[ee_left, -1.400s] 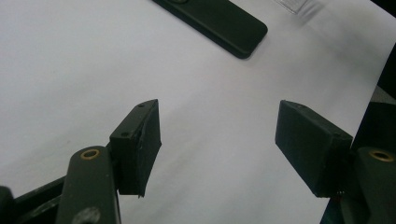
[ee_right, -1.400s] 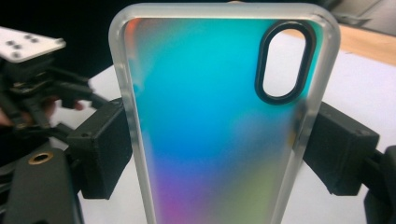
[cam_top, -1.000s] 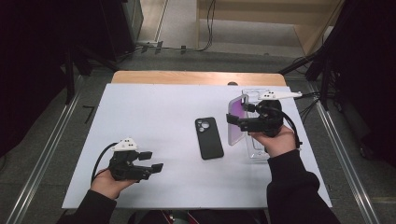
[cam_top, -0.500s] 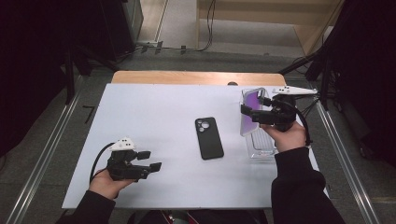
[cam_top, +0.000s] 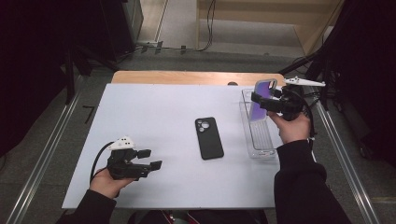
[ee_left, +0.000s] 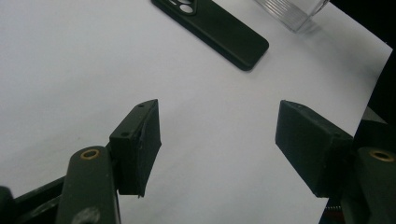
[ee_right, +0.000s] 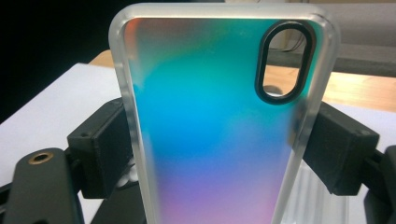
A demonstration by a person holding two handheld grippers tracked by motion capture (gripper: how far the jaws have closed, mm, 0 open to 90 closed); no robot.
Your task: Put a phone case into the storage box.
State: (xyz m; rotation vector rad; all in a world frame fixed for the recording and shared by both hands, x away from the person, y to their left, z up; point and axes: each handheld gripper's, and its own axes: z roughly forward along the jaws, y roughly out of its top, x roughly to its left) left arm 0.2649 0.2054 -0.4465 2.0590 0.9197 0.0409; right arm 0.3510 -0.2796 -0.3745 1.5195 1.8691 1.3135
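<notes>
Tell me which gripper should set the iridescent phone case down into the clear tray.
Right. The right gripper is shut on the iridescent phone case and holds it above the clear tray. The left gripper is open, holds nothing, and sits at the near left of the table, beyond the black phone case.

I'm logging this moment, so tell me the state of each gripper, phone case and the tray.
Right gripper: shut on iridescent case.
Iridescent case: held upright, lifted above clear tray.
Left gripper: open, jaws wide apart.
Black case: lying flat on table.
Clear tray: on table.
</notes>
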